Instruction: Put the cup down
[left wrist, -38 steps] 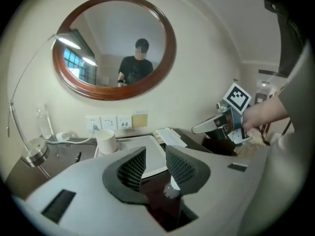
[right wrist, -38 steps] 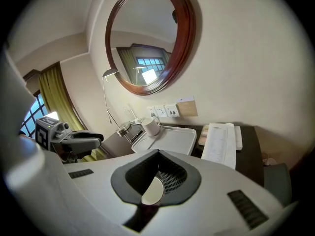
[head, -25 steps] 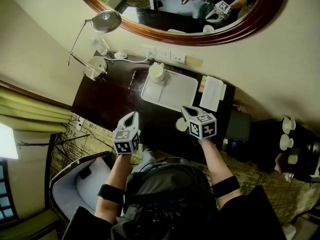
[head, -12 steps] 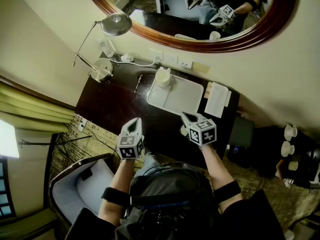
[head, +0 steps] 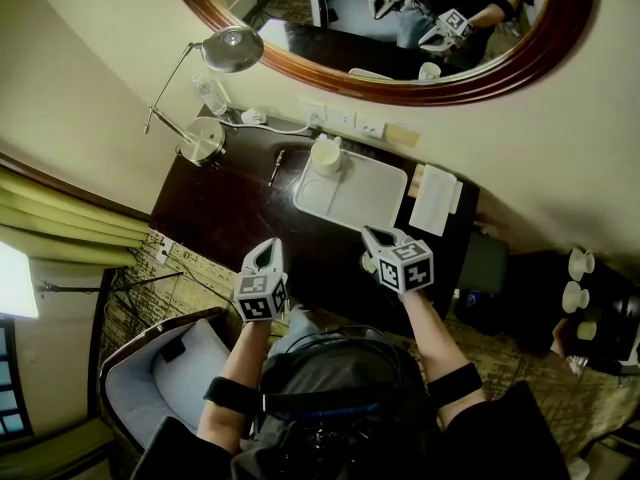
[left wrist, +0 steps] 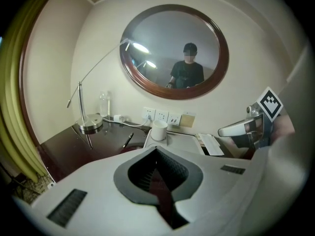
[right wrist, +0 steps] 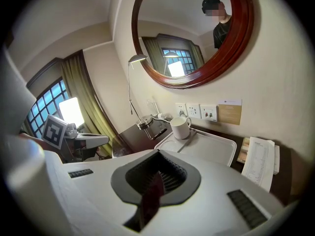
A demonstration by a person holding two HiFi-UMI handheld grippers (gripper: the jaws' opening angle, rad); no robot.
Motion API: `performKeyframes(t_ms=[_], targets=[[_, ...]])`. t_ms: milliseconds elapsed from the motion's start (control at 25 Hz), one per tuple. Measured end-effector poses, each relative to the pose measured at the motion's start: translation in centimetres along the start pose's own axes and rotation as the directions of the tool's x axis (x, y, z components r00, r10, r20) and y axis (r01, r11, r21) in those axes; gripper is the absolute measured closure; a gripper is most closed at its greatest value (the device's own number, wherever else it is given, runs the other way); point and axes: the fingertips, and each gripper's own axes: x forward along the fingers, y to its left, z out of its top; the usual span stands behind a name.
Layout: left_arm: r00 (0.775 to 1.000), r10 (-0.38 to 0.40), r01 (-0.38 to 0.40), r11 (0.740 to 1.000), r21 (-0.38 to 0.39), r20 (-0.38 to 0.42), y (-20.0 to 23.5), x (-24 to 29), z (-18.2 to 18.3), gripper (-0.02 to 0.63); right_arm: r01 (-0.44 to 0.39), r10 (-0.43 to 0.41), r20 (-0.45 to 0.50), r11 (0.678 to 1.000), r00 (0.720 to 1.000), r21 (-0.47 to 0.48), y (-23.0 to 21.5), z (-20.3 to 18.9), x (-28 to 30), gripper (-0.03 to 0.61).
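**Task item.** One white cup (head: pixel 325 155) (left wrist: pixel 158 130) (right wrist: pixel 181 128) stands upright in the far left corner of one white tray (head: pixel 365 196), close to the tray's rim. The rest of the tray surface shows bare.

**Support.** The tray lies on the far half of one dark tabletop (head: pixel 230 208), with its far rim close to the wall.

**Other items, counted**
- Left of the tray: one pen (head: pixel 277 166), lying apart from the tray
- Far left corner: one desk lamp (head: pixel 203 138)
- Right of the tray: one paper sheet (head: pixel 437 200), near the tabletop's right edge
- On the wall beyond the cup: three white wall sockets (head: pixel 342 120) and one tan plate (head: pixel 403 135), below one oval mirror (head: pixel 350 28)
- Past the near left edge: one chair (head: pixel 150 368)

**Open room.** A bare dark strip runs between the tray's near rim and the tabletop's near edge. The surface between the pen and the left edge is also bare.

**Grippers, two**
- The left gripper (head: pixel 268 246) hovers at the tabletop's near edge, jaws pressed together with nothing between them
- The right gripper (head: pixel 368 232) hovers just near of the tray's near rim, jaws pressed together with nothing between them

Both grippers are well apart from the cup and apart from each other
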Motion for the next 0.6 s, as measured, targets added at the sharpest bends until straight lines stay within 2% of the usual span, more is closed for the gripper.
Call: performKeyframes(t_ms=[200, 320, 440, 600], targets=[[0.999, -0.033, 0.033, 0.999, 0.032, -0.006, -0.6, 0.8, 0.1, 0.613, 0.021, -0.021, -0.005, 1.000, 1.000, 0.011, -0.4, -0.3, -0.3, 0.578], [0.995, -0.095, 0.097, 0.993, 0.065, -0.025, -1.4, 1.9, 0.0, 0.538, 0.031, -0.031, -0.002, 0.999, 1.000, 0.029, -0.6, -0.5, -0.5, 0.578], [0.982, -0.180, 0.186, 0.977, 0.109, -0.056, -2.6, 3.3, 0.2, 0.450, 0.059, -0.059, 0.007, 0.998, 0.998, 0.034, -1.0, -0.2, -0.7, 0.578], [0.968, -0.243, 0.250, 0.957, 0.147, -0.063, -2.4, 5.9, 0.5, 0.376, 0.115, -0.117, 0.021, 0.991, 0.993, 0.073, -1.8, -0.3, -1.5, 0.578]])
